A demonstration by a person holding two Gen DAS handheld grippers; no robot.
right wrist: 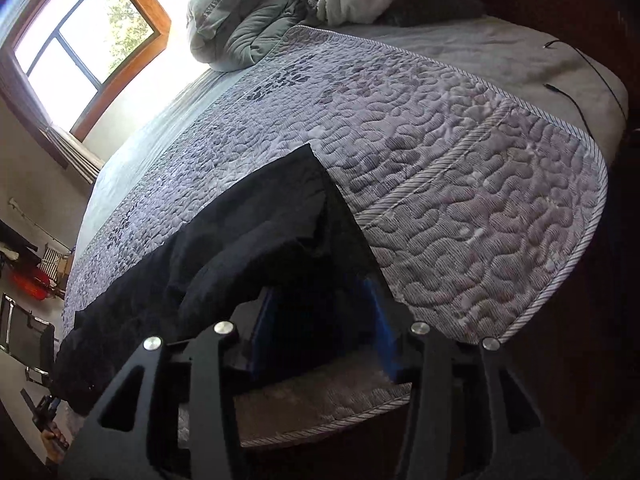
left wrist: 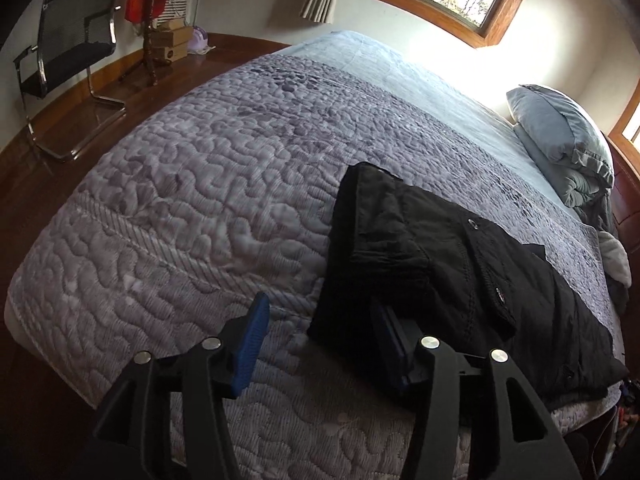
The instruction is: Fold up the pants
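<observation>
Two claws, both over the near edge of the bed [left wrist: 168,184], which is covered by a grey quilted bedspread [right wrist: 460,184].

Black pants [left wrist: 452,264] lie folded on the bedspread along the near edge of the bed; snap buttons and a pocket flap face up. One end of the fold sits toward the middle of that edge, the other runs toward the pillow end.

Left claw [left wrist: 316,340]: released, jaws apart. Left blue pad over bare bedspread; right blue pad at the corner of the pants, whether touching I cannot tell. No cloth between the pads.

Right claw [right wrist: 324,328]: jaws apart, released. Dark cloth of the pants lies in the gap between the blue pads; the pads do not press on it as far as the view shows. Area is in shadow.

Background: grey pillow [left wrist: 560,128] and bunched blankets [right wrist: 256,12] at the head of the bed; mesh chair [left wrist: 68,40] on the wooden floor; wood-framed window [right wrist: 80,28].
</observation>
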